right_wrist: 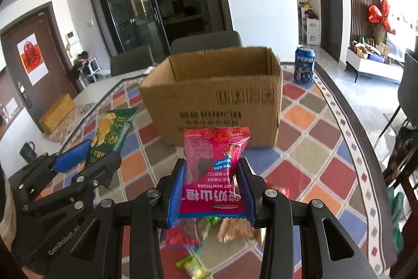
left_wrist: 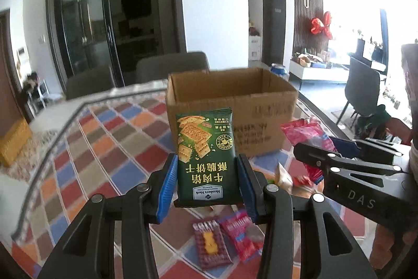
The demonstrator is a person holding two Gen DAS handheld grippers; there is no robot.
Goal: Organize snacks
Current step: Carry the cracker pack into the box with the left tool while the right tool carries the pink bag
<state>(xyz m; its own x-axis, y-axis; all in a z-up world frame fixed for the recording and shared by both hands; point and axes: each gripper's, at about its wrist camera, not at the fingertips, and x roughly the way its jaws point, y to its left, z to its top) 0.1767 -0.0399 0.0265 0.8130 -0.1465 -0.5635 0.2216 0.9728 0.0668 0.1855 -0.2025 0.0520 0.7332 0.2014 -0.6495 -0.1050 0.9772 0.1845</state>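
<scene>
Both handheld grippers share one build: matte black plastic linkage arms with triangular cut-outs, joined by round silver pivot screws. The left gripper (left_wrist: 207,174) carries ribbed blue pads (left_wrist: 167,184) on its fingers, as does the right gripper (right_wrist: 210,184). White lettering reads "DAS" on the right gripper's side, and partly legible "GenRobot" on the left one's arm.
</scene>
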